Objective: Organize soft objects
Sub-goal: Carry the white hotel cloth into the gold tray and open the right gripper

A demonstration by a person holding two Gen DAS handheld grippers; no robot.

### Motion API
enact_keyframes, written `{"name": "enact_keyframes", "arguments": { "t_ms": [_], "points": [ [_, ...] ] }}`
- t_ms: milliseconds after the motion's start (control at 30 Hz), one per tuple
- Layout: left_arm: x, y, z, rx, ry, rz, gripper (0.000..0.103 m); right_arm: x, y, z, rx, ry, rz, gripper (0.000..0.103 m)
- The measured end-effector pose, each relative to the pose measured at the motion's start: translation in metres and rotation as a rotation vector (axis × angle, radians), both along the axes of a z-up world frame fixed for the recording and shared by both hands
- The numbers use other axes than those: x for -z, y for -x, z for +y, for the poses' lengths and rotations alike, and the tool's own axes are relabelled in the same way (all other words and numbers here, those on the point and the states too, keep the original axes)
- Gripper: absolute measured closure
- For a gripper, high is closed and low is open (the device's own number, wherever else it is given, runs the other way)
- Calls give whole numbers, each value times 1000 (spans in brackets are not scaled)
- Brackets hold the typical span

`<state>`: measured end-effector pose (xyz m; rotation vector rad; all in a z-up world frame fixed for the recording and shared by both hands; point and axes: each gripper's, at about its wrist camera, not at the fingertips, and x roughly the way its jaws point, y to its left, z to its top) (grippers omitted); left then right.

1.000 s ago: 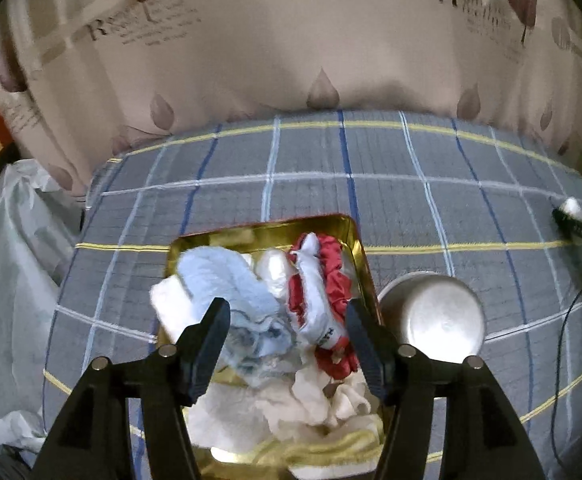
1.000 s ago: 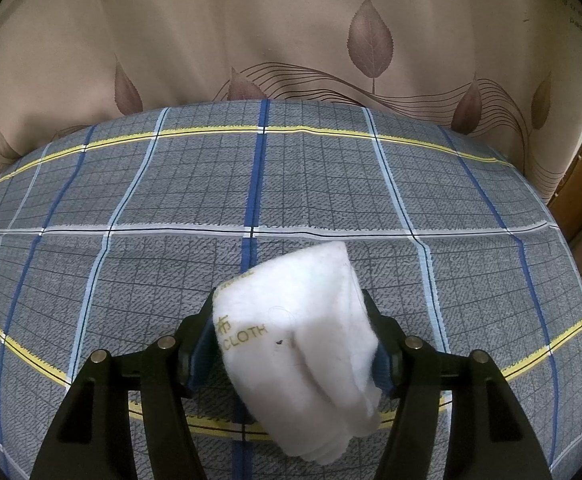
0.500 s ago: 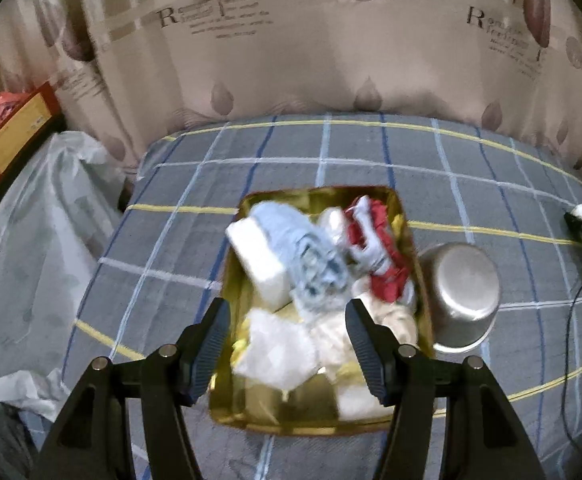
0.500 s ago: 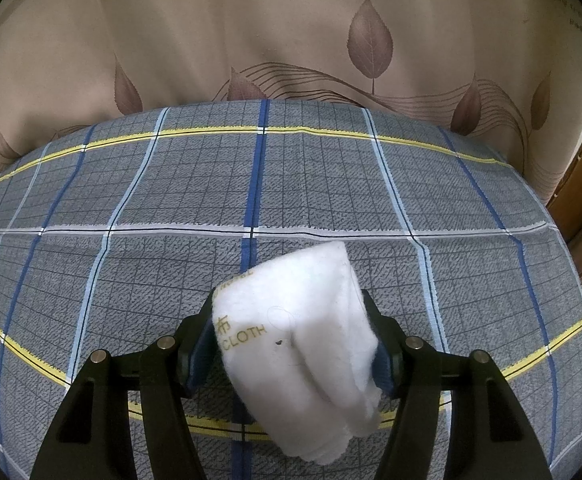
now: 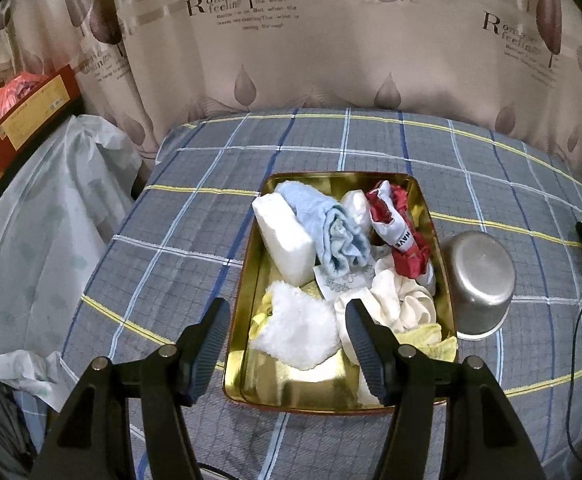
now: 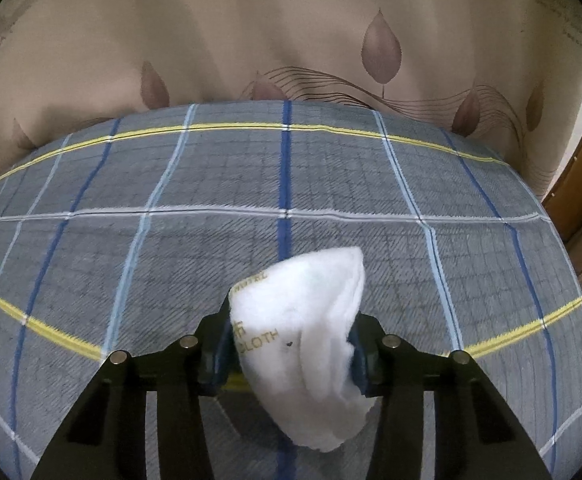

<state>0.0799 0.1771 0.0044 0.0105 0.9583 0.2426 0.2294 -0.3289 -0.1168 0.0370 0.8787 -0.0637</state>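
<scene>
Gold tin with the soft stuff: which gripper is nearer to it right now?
Left. The left gripper hovers open over the gold tin's near end. The right gripper, shut on a white cloth, shows only checked bedding; no tin there.

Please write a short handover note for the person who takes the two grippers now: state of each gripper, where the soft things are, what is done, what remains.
Left gripper: open, empty, above the near end of the gold tray.
Right gripper: shut on a white cloth, over the plaid cover.
Tray holds a white sponge block, blue towel, red-and-white fabric and white cloths. A metal bowl lies beside it.
Done: most items are in the tray.
Left: probably placing the held cloth.
</scene>
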Motion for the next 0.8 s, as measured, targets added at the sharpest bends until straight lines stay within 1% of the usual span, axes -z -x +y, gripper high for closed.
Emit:
{"name": "enact_keyframes", "arguments": {
  "t_ms": [200,367,467,600,800],
  "points": [
    [0,7,1,-3,3,-17,41,-19,22,20,-33,-21,-14,60],
    [3,15,8,-17,19,-30,41,-42,41,52,-108,-43,-24,60],
    [4,20,15,-43,39,-36,42,-57,52,81,-172,-50,-32,60],
    [4,27,23,-71,43,-46,41,-76,64,124,-264,-58,-46,60],
    [2,34,28,-94,10,-61,41,-100,83,193,-406,-67,-59,60]
  ]
}}
